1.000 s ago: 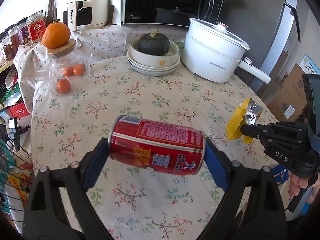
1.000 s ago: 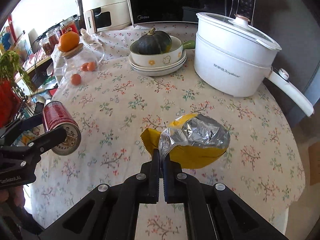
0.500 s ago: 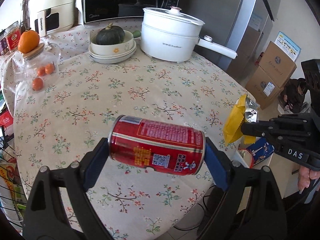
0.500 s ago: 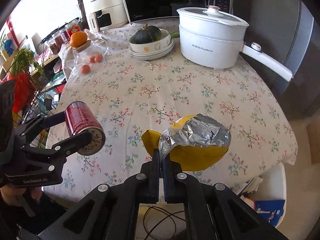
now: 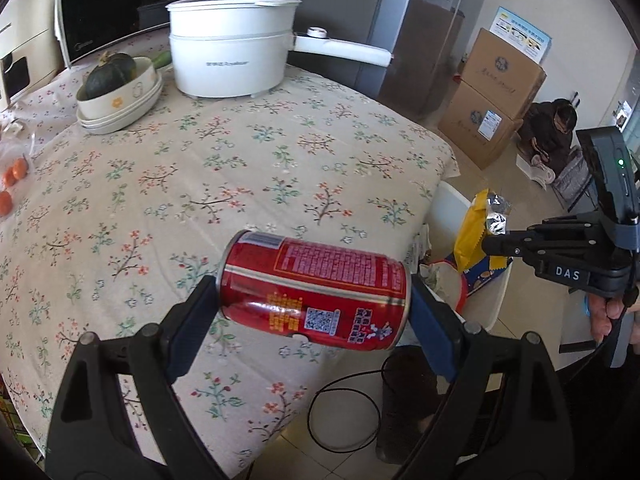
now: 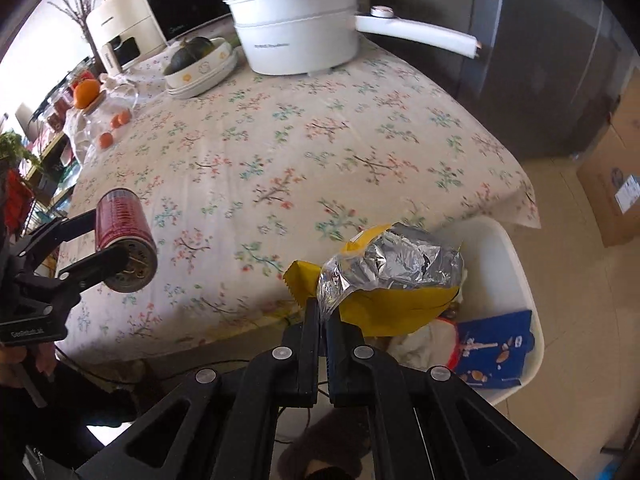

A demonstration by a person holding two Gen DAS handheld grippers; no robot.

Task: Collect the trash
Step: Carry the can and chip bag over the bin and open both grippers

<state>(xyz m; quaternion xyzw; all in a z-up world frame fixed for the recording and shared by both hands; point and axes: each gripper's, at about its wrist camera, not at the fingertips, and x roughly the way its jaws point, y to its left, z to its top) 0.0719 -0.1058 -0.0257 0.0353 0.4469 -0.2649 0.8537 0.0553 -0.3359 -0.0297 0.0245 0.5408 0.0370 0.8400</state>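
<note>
1. Left wrist view: left gripper (image 5: 314,298) reaches forward over the near edge of the table (image 5: 248,152), with both fingers clamped on the ends of a red can (image 5: 314,288). The can lies sideways between the fingers, its long axis running left to right across the gripper, the printed side facing the camera. To the right of it, the right gripper (image 5: 490,245) comes in from the side and pinches a yellow snack bag (image 5: 474,236). The bag hangs above a white bin (image 5: 486,300) that stands on the floor just beside the table. Far ahead, a white pot (image 5: 230,50) stands on the flowered tablecloth.

2. Right wrist view: right gripper (image 6: 323,312) points forward and downward, its fingers closed tightly on the edge of the yellow snack bag (image 6: 394,280). The bag stands up from the fingers, with its silver inside facing upward, partly over the white bin (image 6: 516,264) and partly over the table (image 6: 304,136) edge. To the left, the left gripper (image 6: 114,246) holds the red can (image 6: 122,240) over the table edge, with its long axis pointing roughly toward the camera. A tiled floor and cardboard boxes (image 6: 612,176) are on the right.
</note>
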